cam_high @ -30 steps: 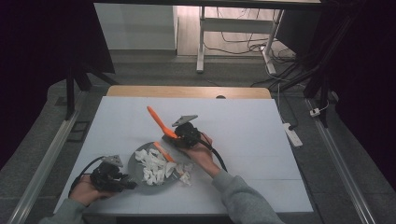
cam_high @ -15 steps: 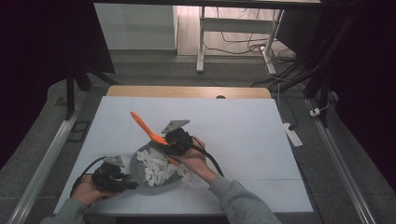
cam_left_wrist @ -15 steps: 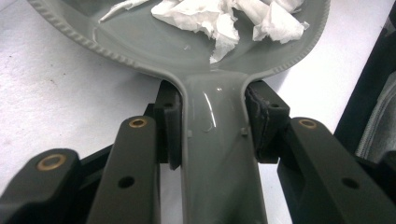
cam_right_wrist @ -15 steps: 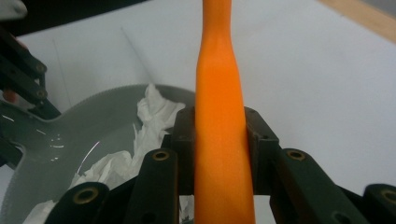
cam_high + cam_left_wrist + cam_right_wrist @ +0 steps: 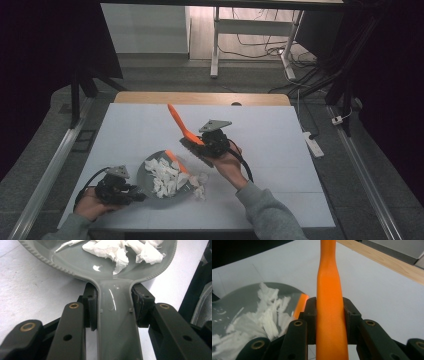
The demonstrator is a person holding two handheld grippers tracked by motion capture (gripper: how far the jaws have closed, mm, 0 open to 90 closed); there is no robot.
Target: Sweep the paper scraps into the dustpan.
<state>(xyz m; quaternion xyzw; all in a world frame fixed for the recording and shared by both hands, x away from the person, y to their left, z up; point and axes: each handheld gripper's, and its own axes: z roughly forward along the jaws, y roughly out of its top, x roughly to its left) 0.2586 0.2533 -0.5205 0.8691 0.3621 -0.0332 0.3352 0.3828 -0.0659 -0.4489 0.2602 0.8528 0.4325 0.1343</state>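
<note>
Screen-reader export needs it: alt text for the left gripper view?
The left gripper is clamped on the flat handle of a grey dustpan resting on a white table. Torn white paper scraps lie in the pan ahead.

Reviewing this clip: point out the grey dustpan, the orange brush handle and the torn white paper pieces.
grey dustpan (image 5: 75, 263), left gripper view, bare inner floor near its rim.
orange brush handle (image 5: 329, 302), right gripper view, mid-shaft above the clamp.
torn white paper pieces (image 5: 162, 175), high view, middle of the pile.
</note>
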